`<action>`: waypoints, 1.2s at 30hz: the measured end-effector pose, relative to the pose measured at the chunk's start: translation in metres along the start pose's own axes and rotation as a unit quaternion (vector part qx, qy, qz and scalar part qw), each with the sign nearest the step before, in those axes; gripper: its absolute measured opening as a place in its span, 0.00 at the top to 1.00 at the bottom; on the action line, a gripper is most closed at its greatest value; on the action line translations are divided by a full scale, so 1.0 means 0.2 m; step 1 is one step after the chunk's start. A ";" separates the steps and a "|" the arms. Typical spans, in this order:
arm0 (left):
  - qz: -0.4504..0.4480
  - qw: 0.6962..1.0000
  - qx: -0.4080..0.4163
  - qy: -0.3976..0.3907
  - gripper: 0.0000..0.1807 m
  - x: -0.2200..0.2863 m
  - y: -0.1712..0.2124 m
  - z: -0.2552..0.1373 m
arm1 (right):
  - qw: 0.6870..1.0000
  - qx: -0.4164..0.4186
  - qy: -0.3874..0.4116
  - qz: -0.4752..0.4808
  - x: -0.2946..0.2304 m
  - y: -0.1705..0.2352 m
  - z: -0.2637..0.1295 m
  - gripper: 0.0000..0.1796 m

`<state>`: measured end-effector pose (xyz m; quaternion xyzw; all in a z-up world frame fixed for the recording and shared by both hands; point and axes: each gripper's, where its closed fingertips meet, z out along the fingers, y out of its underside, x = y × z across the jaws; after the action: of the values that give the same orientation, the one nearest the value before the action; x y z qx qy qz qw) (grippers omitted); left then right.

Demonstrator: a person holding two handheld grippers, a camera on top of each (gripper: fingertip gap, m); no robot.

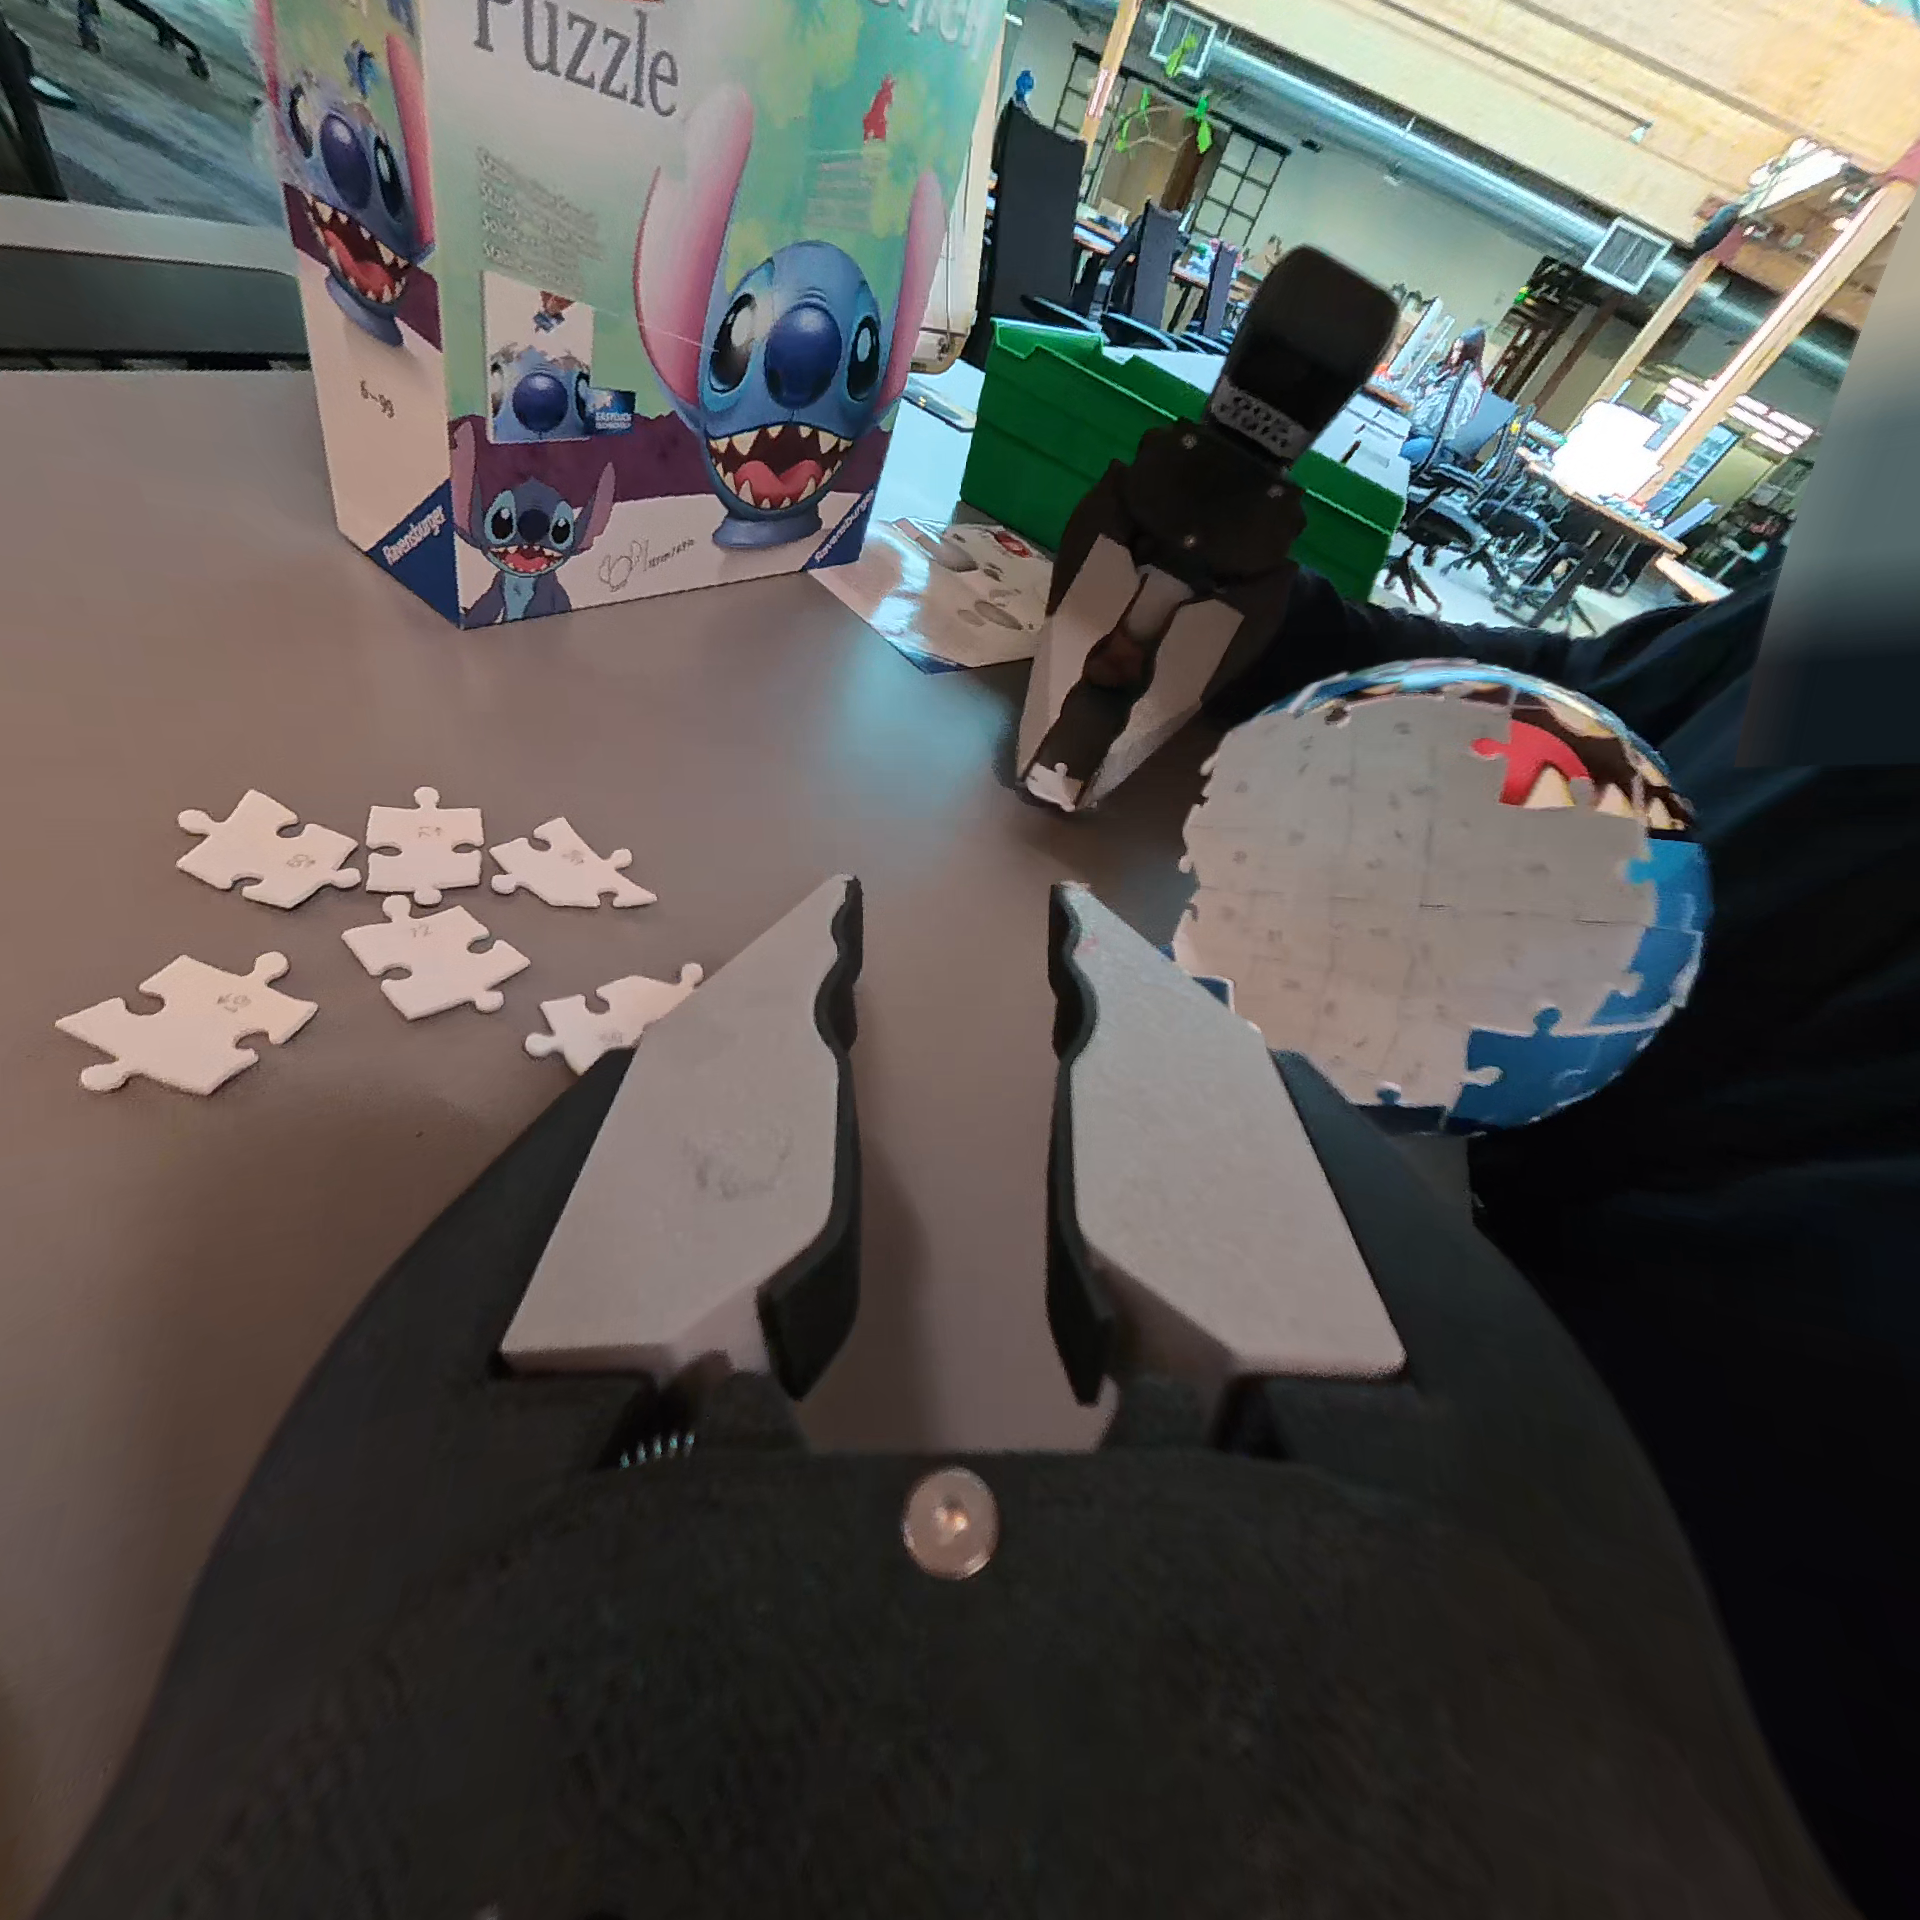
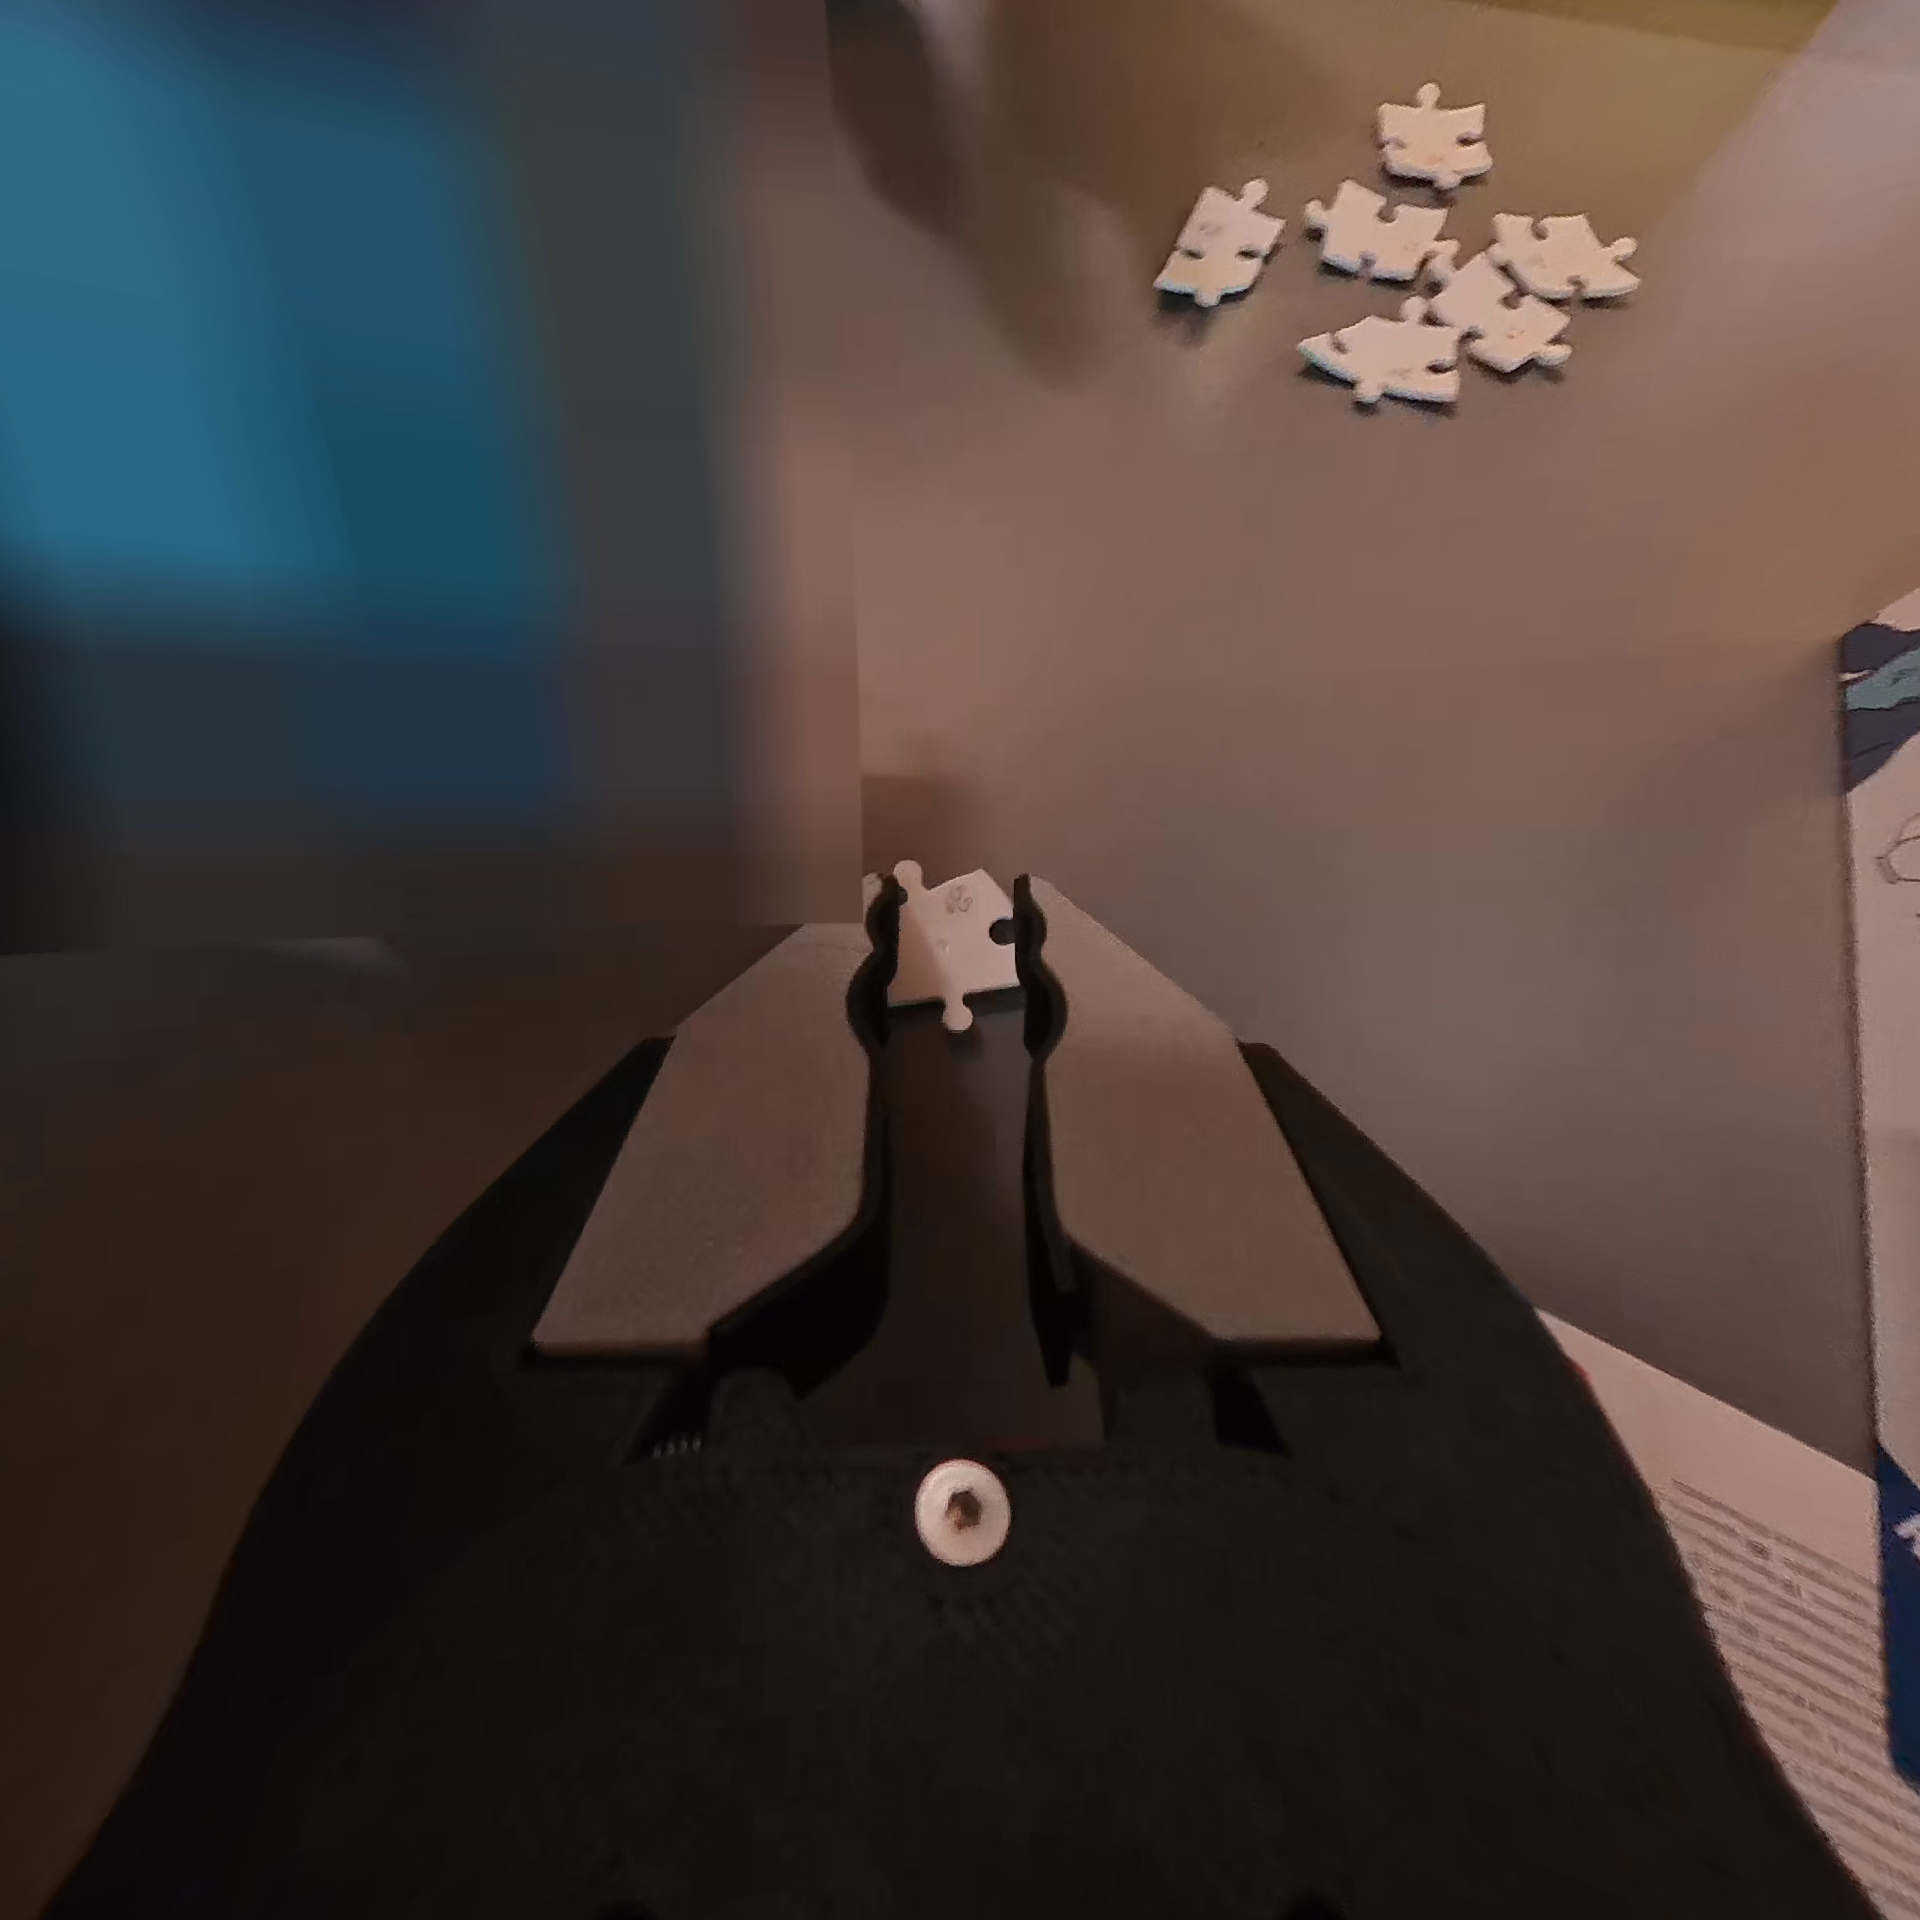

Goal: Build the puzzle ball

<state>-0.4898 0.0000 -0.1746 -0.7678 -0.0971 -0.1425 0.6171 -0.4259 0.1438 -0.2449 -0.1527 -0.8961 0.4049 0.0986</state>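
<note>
The partly built puzzle ball (image 1: 1444, 904) lies at the right of the grey table (image 1: 727, 727), its open side showing white piece backs, its outside blue with a toothed mouth. It shows as a blue blur in the right wrist view (image 2: 239, 384). Several loose white pieces (image 1: 416, 925) lie at the left, and also show in the right wrist view (image 2: 1413, 249). My left gripper (image 1: 954, 914) is open and empty, just left of the ball. My right gripper (image 2: 951, 925) is shut on a white puzzle piece (image 2: 961, 935), and also shows in the left wrist view (image 1: 1060, 784), tips down by the ball.
The puzzle box (image 1: 623, 312) stands at the back left; its edge shows in the right wrist view (image 2: 1886, 1039). An instruction sheet (image 1: 956, 603) lies behind the right gripper. A green crate (image 1: 1101, 436) sits at the table's far edge. A dark sleeve (image 1: 1662, 987) is behind the ball. Tip to tip, the grippers are about 20 cm apart.
</note>
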 end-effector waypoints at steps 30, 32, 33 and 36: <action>0.055 0.991 -0.122 0.029 0.84 -0.06 0.08 0.26 | 1.000 -0.015 0.005 0.024 0.07 0.06 -0.01 0.71; 0.054 0.991 -0.121 0.031 0.84 -0.05 0.08 0.26 | 1.000 -0.013 0.008 0.026 0.08 0.06 -0.01 0.81; 0.055 0.991 -0.117 0.032 0.84 -0.05 0.07 0.26 | 1.000 -0.012 0.009 0.025 0.08 0.06 -0.02 0.83; 0.047 0.992 -0.111 0.040 0.85 -0.05 0.07 0.26 | 0.999 -0.013 0.020 0.024 0.09 0.06 -0.02 0.83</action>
<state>-0.4892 0.0474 -0.2001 -0.8291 -0.0198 -0.1539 0.5372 -0.4398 0.1602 -0.2512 -0.1841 -0.8952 0.3920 0.1048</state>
